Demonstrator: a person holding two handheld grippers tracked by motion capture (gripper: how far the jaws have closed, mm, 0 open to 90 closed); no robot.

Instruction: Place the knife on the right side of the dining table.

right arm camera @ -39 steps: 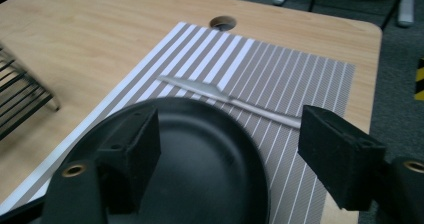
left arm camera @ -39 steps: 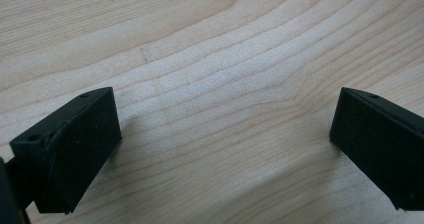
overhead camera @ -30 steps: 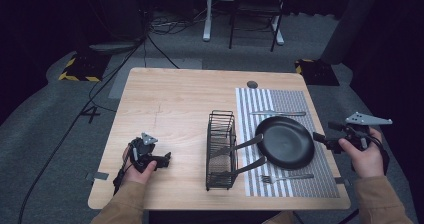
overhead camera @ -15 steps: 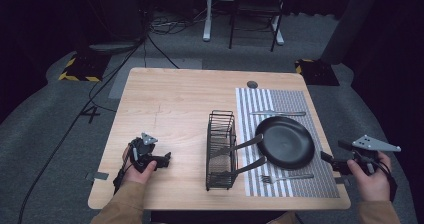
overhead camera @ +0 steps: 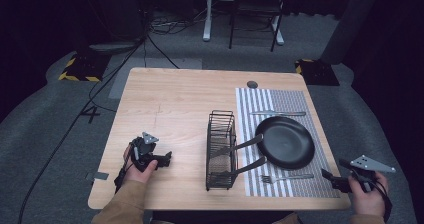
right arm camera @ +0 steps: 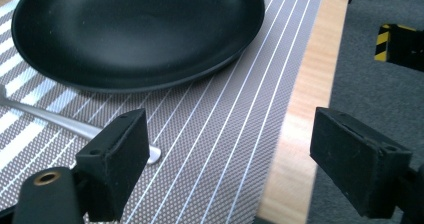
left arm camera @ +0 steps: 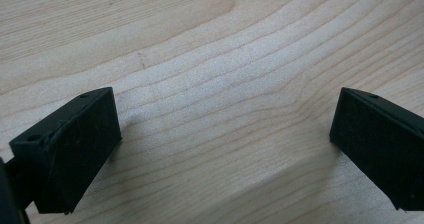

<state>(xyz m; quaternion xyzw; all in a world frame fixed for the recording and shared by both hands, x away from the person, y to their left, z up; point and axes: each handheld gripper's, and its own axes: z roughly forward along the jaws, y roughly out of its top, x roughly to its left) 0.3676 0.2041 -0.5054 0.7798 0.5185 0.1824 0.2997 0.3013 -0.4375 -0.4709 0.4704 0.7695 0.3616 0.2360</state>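
- A pale wooden table (overhead camera: pixel 180 104) is standing on grey floor in a dark room, with a striped placemat (overhead camera: pixel 285 109) lying along its right side.
- At the near left corner, a hand is holding the left gripper (overhead camera: pixel 162 159) low over bare wood; its jaws are standing wide apart with nothing between them, as the left gripper view shows (left arm camera: pixel 225 149).
- At the near right corner, the other hand is holding the right gripper (overhead camera: pixel 330 176) just off the table's right edge; its jaws are also gaping and empty (right arm camera: pixel 227 164), pointing over the mat's near right corner.
- A fork (overhead camera: pixel 287 177) is lying on the mat near the front edge, its handle end showing beside the right gripper's jaw (right arm camera: pixel 65 121).
- Just beyond it, a black plate (overhead camera: pixel 285 143) is resting on the mat.
- A black wire rack (overhead camera: pixel 221 151) is standing left of the mat, mid-table, with two dark handles sticking out towards the plate.
- A knife (overhead camera: pixel 277 113) is lying on the mat beyond the plate.
- Chair legs and cables are showing on the floor beyond the far edge.
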